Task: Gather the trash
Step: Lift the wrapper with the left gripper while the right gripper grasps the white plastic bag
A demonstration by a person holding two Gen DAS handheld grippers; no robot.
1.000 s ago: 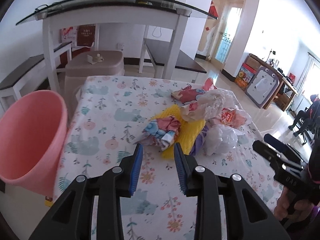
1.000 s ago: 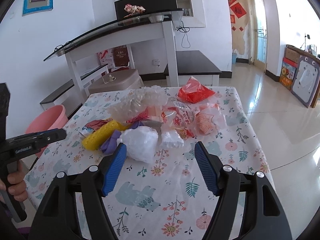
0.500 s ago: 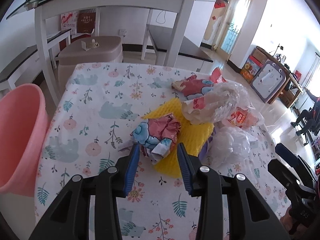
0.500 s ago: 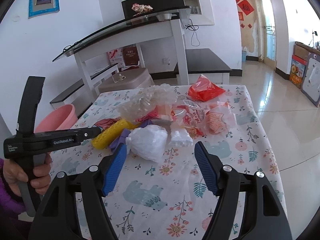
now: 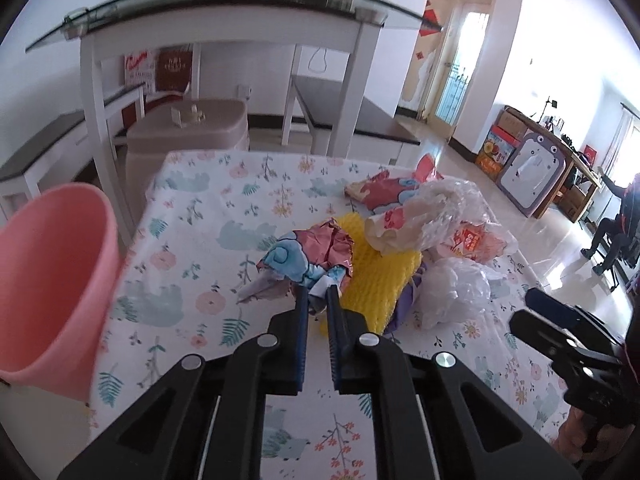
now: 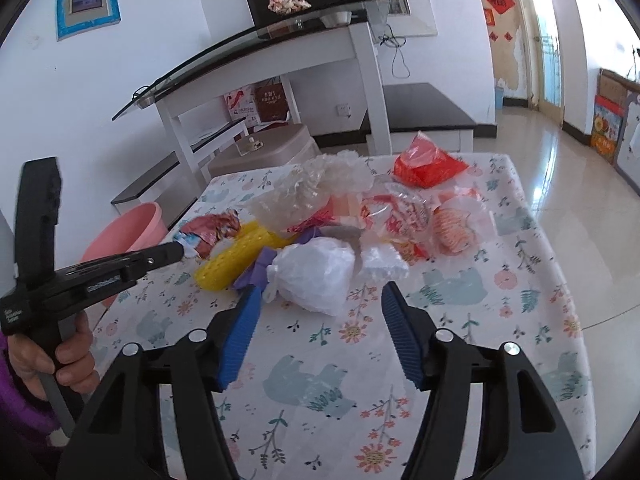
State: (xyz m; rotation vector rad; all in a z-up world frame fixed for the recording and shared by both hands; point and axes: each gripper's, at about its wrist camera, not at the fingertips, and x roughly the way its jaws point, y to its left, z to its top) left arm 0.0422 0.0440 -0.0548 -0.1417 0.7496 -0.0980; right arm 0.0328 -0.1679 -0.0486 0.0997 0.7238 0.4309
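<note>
Left wrist view: the crumpled wrapper (image 5: 308, 256), pink and blue foil, lies with its long axis running left to right across the left tongs (image 5: 317, 307), its near edge hanging down between their blue pads (image 5: 303, 312). The jaws are nearly closed, pinching that edge, with only a thin gap between them. Just right of the tongs and touching the wrapper is a yellow mesh roll (image 5: 380, 280), long axis pointing away and slightly right. Beyond and right of it sit a clear bag (image 5: 436, 216) and a white bag (image 5: 456, 292).

In the right wrist view the right tongs (image 6: 320, 300) stand wide apart and hold nothing; the white bag (image 6: 316, 272) sits just ahead, between the pads, apparently untouched.

Everything rests on a floral tablecloth (image 5: 208, 248). A pink bin (image 5: 48, 280) stands left of the left tongs, off the table's edge. Behind is a glass-topped white table (image 5: 224, 12) and a glossy tiled floor (image 6: 560, 184).
</note>
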